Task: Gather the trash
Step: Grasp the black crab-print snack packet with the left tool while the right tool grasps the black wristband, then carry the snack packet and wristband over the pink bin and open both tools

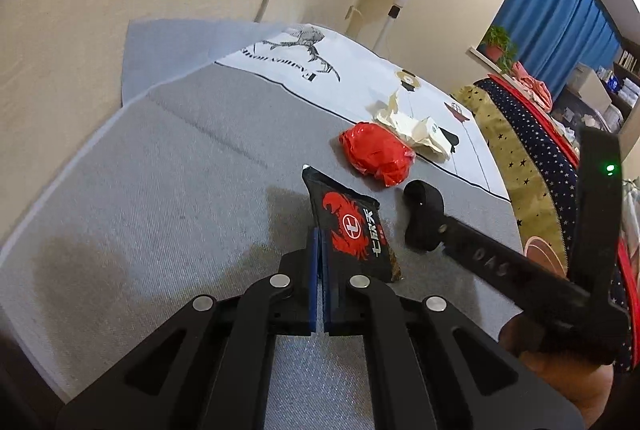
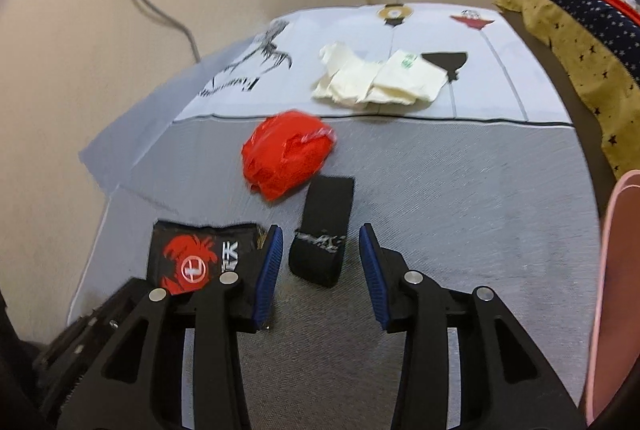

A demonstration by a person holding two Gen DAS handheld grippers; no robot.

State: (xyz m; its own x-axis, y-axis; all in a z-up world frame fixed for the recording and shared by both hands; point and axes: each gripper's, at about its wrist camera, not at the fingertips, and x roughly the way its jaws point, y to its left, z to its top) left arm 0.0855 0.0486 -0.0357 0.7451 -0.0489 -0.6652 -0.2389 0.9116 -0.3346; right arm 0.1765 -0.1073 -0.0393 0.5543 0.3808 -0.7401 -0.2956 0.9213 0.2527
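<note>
Left wrist view shows the left tool point(image 1: 319, 262) with its blue pads nearly together, clamped on the lower left edge of the flat black foil snack packet with a red crab print point(image 1: 352, 230), which stands tilted up from the grey fabric-covered surface point(image 1: 160, 190). The packet looks light, thin and slippery, so an edge pinch with plenty of overlap seems safest.

Ahead and to the right of that tool lies the crumpled red plastic bag point(image 1: 376, 154), soft and springy by its look; squeezing across its bulk would likely hold best. Beyond it sits the crumpled cream paper wrapper point(image 1: 412, 128), also light and easily crushed.

From the right wrist view, the right tool point(image 2: 320, 262) is spread wide and holds nothing. A black folded strip with pale lettering point(image 2: 324, 230) lies between and just ahead of its fingers, apparently untouched. It looks limp and is probably best pinched across its narrow width.
</note>
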